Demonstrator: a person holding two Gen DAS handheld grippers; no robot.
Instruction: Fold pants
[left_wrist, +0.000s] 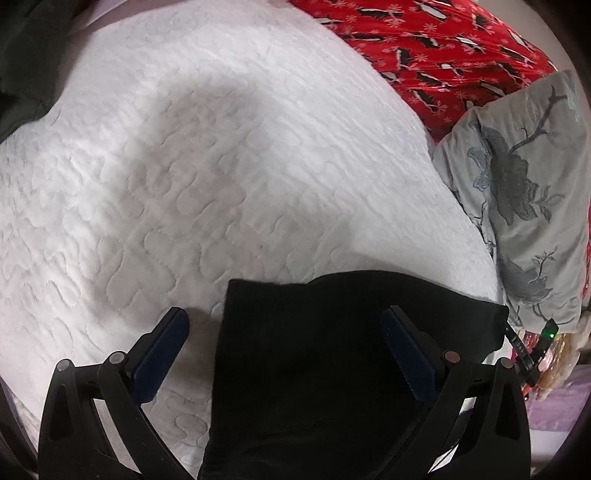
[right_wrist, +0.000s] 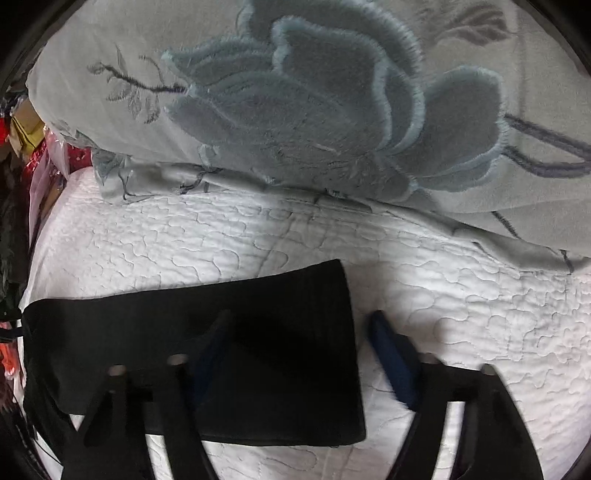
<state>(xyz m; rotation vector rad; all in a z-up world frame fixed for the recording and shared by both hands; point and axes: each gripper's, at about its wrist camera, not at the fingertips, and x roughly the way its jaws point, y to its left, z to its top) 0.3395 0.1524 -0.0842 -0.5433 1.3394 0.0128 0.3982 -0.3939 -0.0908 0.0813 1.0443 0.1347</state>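
With the black pants (left_wrist: 332, 369) lying on the white quilted bed (left_wrist: 184, 184), their edge between each spread, empty-handed tool, left tool (left_wrist: 284, 356) and right tool (right_wrist: 301, 354), the step looks like gripping corners; next they must close and lift.

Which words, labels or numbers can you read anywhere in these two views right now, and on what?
None can be read.
black pants: no tag or print visible.
red patterned fabric: figures and snowflakes only, no lettering.
small dark device with a green light by the pants: pale marks on it, too small and blurred to read.
floral pillow: flowers only.
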